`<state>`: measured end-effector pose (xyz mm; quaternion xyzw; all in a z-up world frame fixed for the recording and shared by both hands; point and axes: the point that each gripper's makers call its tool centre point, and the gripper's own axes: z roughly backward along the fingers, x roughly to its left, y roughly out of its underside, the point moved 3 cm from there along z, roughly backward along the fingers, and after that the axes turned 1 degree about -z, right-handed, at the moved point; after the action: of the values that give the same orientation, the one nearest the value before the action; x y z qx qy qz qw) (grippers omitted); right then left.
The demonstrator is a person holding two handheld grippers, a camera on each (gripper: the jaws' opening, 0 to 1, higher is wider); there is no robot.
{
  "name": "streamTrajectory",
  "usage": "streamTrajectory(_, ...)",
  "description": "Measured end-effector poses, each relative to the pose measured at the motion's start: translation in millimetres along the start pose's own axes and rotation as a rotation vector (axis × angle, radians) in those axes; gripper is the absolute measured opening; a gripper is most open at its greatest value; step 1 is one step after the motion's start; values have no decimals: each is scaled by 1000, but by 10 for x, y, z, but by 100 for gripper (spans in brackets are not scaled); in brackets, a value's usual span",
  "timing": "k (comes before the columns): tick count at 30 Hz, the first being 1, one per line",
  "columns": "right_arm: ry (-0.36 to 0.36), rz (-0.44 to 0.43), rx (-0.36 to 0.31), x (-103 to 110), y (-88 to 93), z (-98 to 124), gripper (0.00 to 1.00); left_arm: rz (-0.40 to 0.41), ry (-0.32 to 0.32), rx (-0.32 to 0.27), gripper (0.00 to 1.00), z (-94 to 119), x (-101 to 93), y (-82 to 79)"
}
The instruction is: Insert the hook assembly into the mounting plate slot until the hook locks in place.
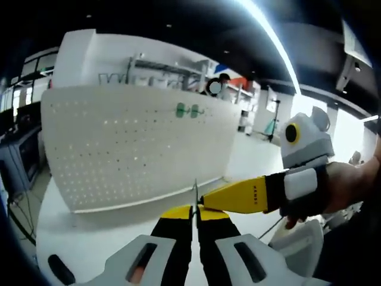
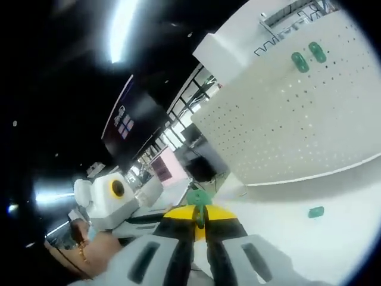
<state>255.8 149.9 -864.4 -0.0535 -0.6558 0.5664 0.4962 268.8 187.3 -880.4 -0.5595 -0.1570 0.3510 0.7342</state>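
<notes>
Near me, both tongs are clamped: left gripper [image 1: 195, 221] on the wire hook [image 1: 195, 196], right gripper [image 2: 199, 229] on its green clip [image 2: 198, 198]; I'd risk bending it against the pegboard [image 1: 119, 143].

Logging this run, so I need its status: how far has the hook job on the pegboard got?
Done: two green pieces already sit high on the white pegboard. In hand: the left gripper is shut on a thin metal hook, and the right gripper is shut on a green piece. Left: joining those and mounting them on the board; another green clip lies on the table.
</notes>
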Motion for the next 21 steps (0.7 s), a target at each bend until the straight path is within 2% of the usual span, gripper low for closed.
streamTrajectory(2,-4,26,12,24,27,-1,1,-22,-11,22,2,-6,-10,22)
streamTrajectory(10,6,39,11,-33,14,35,0,-21,-10,8,4,-44,-38,42)
streamTrajectory(12,10,54,9,-33,0,47,0,-89,-7,18,5,-44,-50,43)
streamTrajectory(13,10,53,5,-33,-11,59,0,-100,0,18,7,-46,-80,40)
streamTrajectory(18,10,89,14,-43,-42,52,0,-77,33,12,36,-59,-144,49)
streamTrajectory(21,6,115,24,-28,-37,52,0,-75,52,14,47,-55,-188,92)
